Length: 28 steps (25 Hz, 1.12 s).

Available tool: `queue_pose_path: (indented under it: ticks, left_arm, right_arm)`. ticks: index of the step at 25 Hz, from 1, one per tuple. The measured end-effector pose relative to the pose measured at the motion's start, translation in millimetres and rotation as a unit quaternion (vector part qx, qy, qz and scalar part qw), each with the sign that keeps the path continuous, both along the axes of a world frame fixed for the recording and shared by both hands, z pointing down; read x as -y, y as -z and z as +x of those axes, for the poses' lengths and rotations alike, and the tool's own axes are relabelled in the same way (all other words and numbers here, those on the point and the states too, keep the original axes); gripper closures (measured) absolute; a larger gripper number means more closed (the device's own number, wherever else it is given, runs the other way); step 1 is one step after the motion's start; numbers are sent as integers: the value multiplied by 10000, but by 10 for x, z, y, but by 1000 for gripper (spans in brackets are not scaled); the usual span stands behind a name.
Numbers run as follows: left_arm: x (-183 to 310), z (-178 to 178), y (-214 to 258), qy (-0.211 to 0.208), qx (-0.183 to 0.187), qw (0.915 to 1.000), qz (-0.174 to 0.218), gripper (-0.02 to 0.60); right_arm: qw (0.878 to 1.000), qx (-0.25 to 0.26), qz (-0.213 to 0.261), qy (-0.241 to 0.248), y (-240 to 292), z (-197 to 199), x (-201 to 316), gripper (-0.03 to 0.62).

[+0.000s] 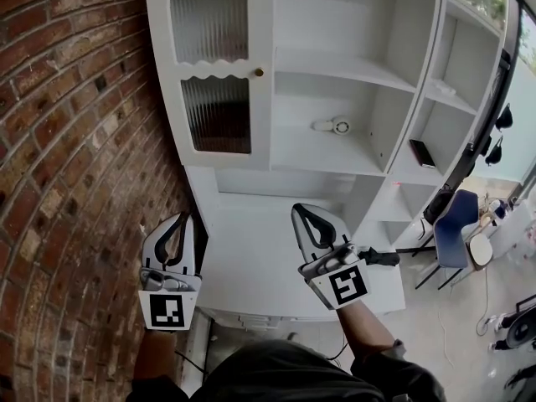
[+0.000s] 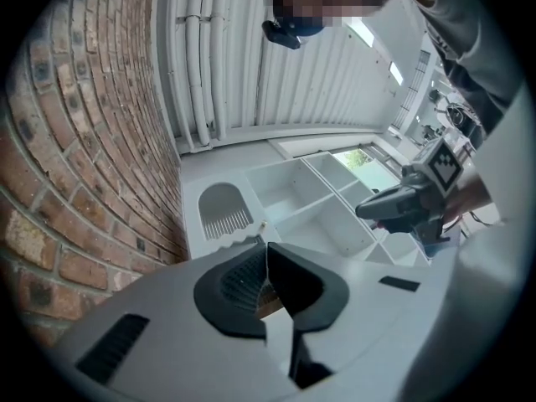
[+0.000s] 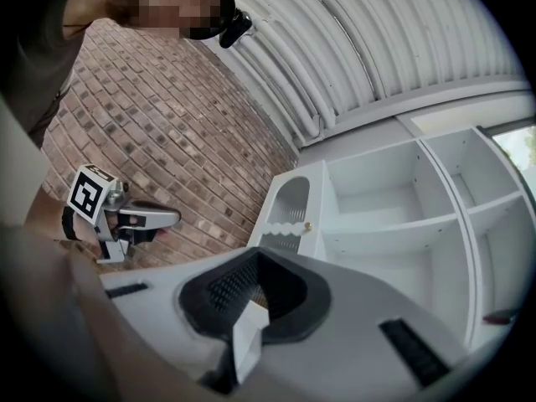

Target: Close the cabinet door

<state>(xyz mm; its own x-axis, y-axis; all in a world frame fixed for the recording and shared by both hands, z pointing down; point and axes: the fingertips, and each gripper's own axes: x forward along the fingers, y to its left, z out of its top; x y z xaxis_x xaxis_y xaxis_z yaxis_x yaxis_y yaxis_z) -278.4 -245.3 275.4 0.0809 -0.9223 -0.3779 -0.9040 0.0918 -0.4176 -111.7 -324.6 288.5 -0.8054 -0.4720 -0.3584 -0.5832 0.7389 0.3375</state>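
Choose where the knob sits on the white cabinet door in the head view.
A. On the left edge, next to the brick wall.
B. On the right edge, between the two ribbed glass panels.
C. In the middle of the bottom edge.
B: the small knob sits on the right edge of the cabinet door, at the height between the upper glass panel and the lower glass panel.

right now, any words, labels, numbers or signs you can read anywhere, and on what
None: no word, number or brand can be read in any view.
The marker cube on the left gripper and the one on the right gripper bear only black-and-white square patterns, no letters.
The dark flat thing on the shelf: too small to tell.
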Motion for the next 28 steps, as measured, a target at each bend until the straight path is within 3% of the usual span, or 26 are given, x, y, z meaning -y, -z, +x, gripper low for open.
queue_pose_path:
  ticks: [3, 9, 16, 25, 28]
  left_arm:
    - [-32, -28, -56, 80, 115, 9999, -70, 578]
    - [-79, -65, -106, 87, -98, 9999, -43, 578]
    - [-60, -99, -169, 195, 189, 9995, -180, 578]
    - [-24, -107, -150, 104, -27, 9999, -65, 578]
    - [3, -114, -167, 146, 156, 9996, -162, 578]
  right_arm:
    - [10000, 4, 55, 67, 65, -60, -15, 594]
    - [9997, -3, 173, 182, 156, -171, -58, 594]
    - [9994, -9, 186, 283, 137, -267, -89, 595]
    - [9994, -17, 169, 316, 119, -325, -97, 595]
    - [9993, -29, 171, 318, 120, -329, -85, 595]
